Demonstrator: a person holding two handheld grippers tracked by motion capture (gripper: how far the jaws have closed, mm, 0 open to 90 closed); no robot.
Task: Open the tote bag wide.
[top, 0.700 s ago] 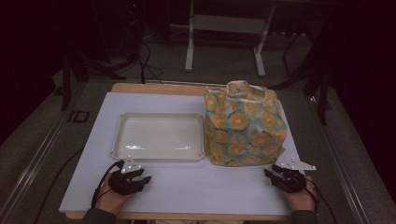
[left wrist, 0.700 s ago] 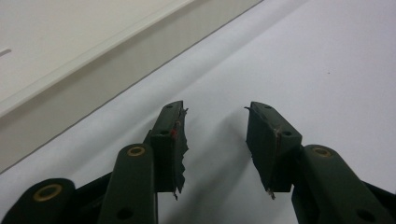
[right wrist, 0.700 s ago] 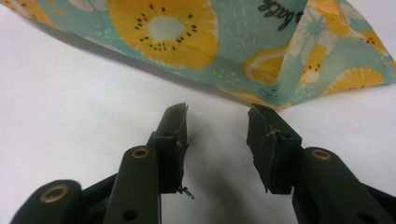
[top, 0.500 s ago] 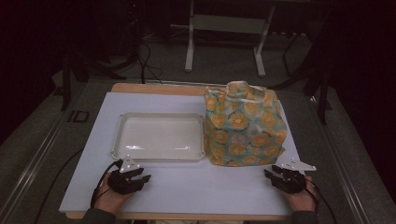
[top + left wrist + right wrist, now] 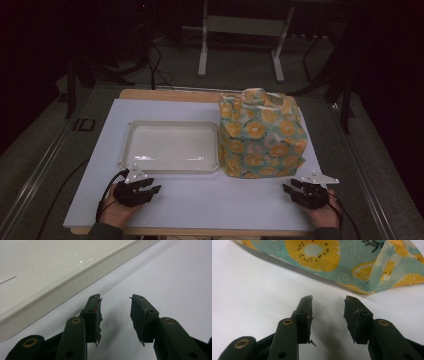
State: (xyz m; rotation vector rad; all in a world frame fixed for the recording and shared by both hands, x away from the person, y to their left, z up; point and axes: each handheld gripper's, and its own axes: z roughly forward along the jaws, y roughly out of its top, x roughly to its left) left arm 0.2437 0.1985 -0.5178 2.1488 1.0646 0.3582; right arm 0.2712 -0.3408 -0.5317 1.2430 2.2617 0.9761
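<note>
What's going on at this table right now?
A person sits at a white table with a two-jaw gripper in each hand. The left gripper rests near the front edge, just in front of an empty white tray, jaws open and holding nothing. The right gripper rests at the front right, jaws open, pointing toward a fabric bag printed with yellow fruit slices that stands beside the tray. Neither gripper touches the bag or the tray.
</note>
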